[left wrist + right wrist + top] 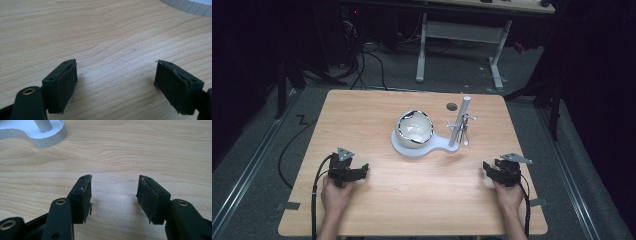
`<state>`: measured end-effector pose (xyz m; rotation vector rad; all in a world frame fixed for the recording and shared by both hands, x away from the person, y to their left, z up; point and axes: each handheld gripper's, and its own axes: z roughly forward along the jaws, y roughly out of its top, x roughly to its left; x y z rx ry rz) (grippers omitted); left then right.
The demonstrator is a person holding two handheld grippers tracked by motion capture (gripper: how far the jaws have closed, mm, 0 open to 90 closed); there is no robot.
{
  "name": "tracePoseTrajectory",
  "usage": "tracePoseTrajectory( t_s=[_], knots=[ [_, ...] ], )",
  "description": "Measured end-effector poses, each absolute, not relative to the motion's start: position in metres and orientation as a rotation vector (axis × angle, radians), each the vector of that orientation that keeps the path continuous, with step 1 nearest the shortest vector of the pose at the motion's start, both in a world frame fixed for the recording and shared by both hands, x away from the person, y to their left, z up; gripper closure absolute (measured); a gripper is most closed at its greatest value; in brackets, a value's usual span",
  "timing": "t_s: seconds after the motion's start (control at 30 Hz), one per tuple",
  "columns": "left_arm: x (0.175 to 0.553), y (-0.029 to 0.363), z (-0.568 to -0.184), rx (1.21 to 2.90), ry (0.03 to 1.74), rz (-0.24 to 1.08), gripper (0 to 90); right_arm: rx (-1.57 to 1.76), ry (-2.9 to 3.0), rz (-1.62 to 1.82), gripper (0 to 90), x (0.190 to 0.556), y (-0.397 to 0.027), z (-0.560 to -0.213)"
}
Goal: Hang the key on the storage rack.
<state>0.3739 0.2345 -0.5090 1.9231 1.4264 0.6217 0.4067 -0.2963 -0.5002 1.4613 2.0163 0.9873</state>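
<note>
Centre of the high view: white bowl [413, 128] on a white base [432, 145] with grey post [460, 120], on the surface [377, 197] | lower left: left gripper [363, 169] jaws apart, empty | lower right: right gripper [486, 166] jaws apart, empty, well apart from bowl

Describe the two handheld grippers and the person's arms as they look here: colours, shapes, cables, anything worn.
The left gripper and the right gripper are black, each with two blocky jaws faced with dark, rough pads. Brass-coloured eyelets sit in the jaw arms. Each carries a grey three-cornered plate on top and trails a black cable. The forearms are bare, with no sleeves showing.
</note>
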Motion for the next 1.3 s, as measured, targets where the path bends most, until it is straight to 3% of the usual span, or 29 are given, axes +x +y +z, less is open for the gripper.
tracePoseTrajectory(
  t_s=[1.3],
  knots=[
    [0.3734, 0.2346, -0.5089, 1.925, 1.428, 0.62, 18.8, 1.448, 2.039, 0.883, 36.1, 0.4076, -0.2922, -0.5035]
  ],
)
